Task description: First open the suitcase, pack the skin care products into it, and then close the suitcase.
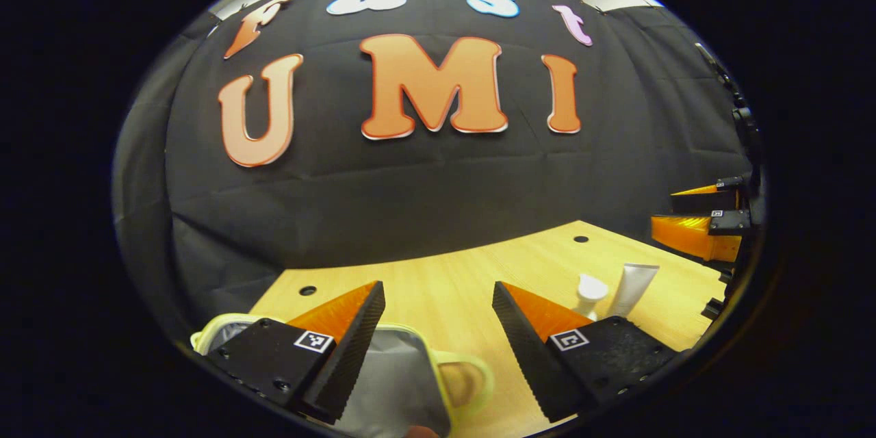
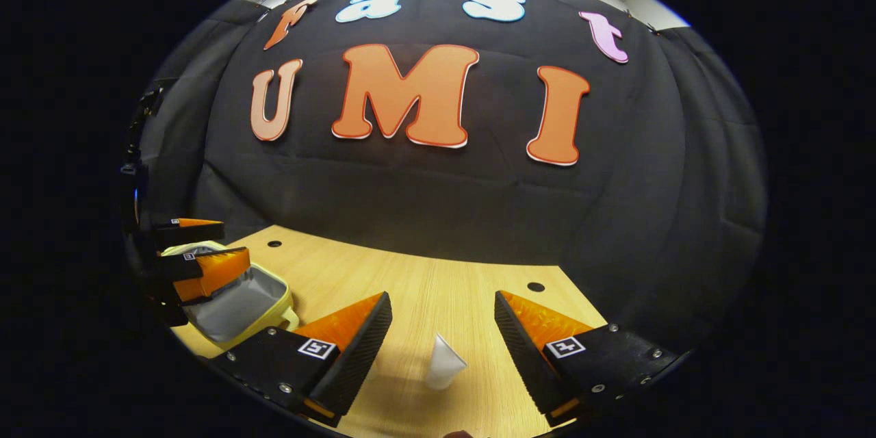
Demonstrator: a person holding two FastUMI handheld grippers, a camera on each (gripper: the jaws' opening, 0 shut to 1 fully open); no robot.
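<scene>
Black cloth hung behind a light wooden table (image 1: pixel 438 287), and the table had small round holes in it: two could be seen in the left gripper view and two in the right gripper view. One suitcase (image 1: pixel 404 376) lay open on the table, a little yellow one with a grey inside and one loop handle (image 1: pixel 472 383). In the left gripper view, the left gripper (image 1: pixel 438 318) hung just above the suitcase with its two fingers wide apart and nothing between them. Away from the suitcase, on the bare wood, stood two skin care things close together: one small white bottle (image 1: pixel 590 293) with a round cap and one white tube (image 1: pixel 633 287) just beside it. The right gripper (image 1: pixel 698 219) showed past them, farther still from the suitcase. In the right gripper view, the right gripper (image 2: pixel 441 325) hung over the table with its two fingers wide apart, holding nothing, and the tube (image 2: pixel 443 363) stood on the wood below the gap between them. The suitcase (image 2: pixel 236 301) lay well apart from the tube, with the left gripper (image 2: pixel 205 250) right over it, fingers parted.
</scene>
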